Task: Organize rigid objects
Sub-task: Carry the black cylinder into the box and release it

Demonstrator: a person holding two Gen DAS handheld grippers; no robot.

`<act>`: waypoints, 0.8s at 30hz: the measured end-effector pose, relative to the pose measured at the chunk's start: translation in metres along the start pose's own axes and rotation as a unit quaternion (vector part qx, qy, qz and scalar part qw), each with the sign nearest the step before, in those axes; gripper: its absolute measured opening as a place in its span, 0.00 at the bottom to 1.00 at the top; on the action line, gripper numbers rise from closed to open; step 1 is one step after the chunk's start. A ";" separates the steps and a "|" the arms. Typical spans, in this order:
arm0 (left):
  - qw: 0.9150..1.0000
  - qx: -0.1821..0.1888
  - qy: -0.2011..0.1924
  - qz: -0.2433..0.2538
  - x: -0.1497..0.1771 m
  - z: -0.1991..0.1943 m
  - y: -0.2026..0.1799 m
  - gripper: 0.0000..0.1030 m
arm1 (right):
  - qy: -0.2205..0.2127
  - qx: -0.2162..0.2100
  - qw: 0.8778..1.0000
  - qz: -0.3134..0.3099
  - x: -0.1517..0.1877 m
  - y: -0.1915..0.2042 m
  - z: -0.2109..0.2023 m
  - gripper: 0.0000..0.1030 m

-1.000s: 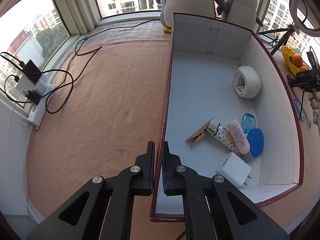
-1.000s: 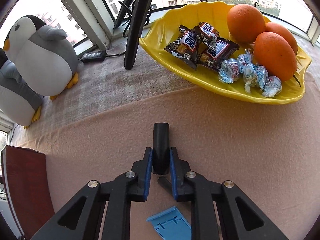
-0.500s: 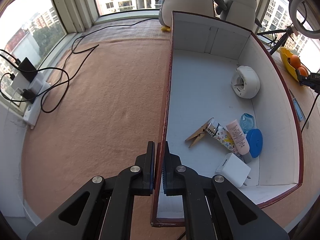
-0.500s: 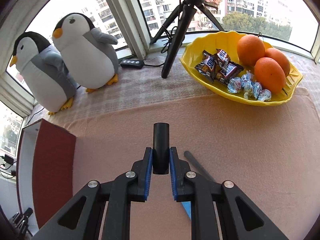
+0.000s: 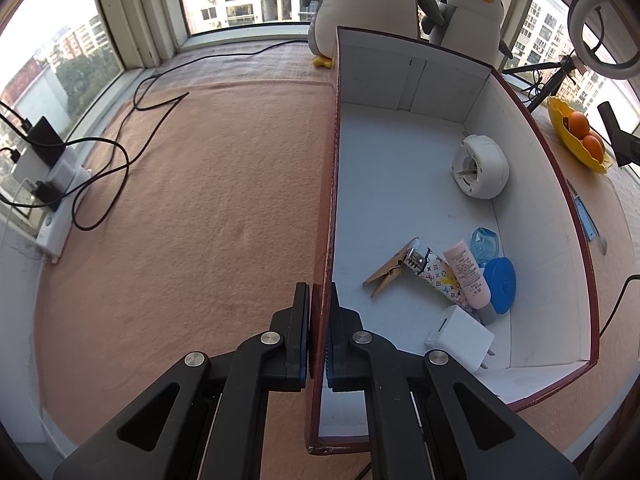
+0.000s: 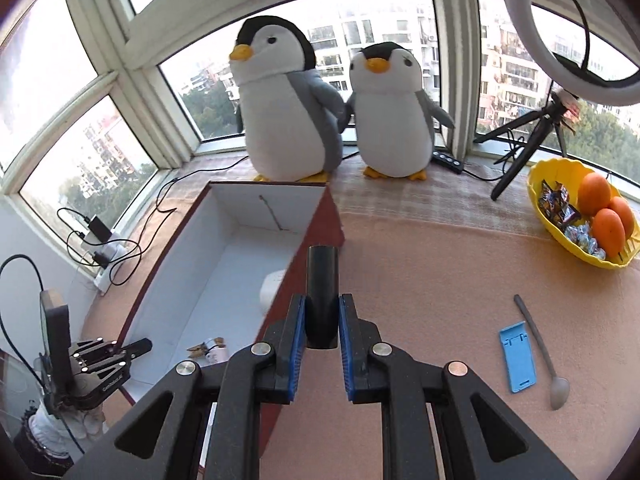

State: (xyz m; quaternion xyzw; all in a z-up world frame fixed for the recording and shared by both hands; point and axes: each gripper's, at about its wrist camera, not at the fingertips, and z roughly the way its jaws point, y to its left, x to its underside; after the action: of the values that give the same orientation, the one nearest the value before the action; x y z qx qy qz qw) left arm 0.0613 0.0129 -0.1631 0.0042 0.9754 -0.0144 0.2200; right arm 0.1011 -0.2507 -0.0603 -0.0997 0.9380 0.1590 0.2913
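The black cylinder [image 6: 321,296], clamped in the right tongs [image 6: 322,344], needs lowering into the box [image 5: 532,184], whose wall the left tongs [image 5: 319,332] pinch.

Matt card, fuzzy cloth and smooth plastic

The table [image 5: 200,208] is covered in a napped, salmon-toned fabric. The box [image 5: 416,208] looks like matt white card inside, with a dull maroon skin outside. The black cylinder [image 6: 321,300] shows a smooth satin finish between ribbed blue pads [image 6: 347,352] that look like rubber. A wooden clothespin [image 5: 387,271] and a glossy blue lid [image 5: 500,285] are seen inside. The penguins [image 6: 292,104] are plush; the bowl [image 6: 540,184] is shiny yellow plastic.
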 end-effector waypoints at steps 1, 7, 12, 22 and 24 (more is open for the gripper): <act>1.000 0.003 0.000 0.000 0.000 0.000 0.001 0.05 | 0.003 -0.003 1.000 -0.011 0.003 0.011 0.000 0.14; 1.000 0.014 -0.002 0.006 -0.001 0.000 0.003 0.05 | 0.016 -0.010 0.998 -0.057 0.019 0.062 0.008 0.14; 1.000 0.021 -0.003 0.013 -0.001 0.001 0.004 0.05 | 0.033 -0.012 0.996 -0.078 0.032 0.090 0.021 0.14; 0.999 0.028 -0.003 0.026 -0.002 0.002 0.005 0.05 | 0.044 -0.009 0.994 -0.101 0.047 0.117 0.031 0.20; 0.999 0.029 -0.003 0.027 -0.002 0.002 0.005 0.06 | 0.040 -0.011 0.993 -0.107 0.049 0.120 0.029 0.33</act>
State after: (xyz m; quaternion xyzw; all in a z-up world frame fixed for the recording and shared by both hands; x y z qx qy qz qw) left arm 0.0641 0.0177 -0.1639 0.0367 0.9734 -0.0368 0.2231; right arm 0.0433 -0.1338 -0.0822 -0.2094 0.9310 0.1327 0.2678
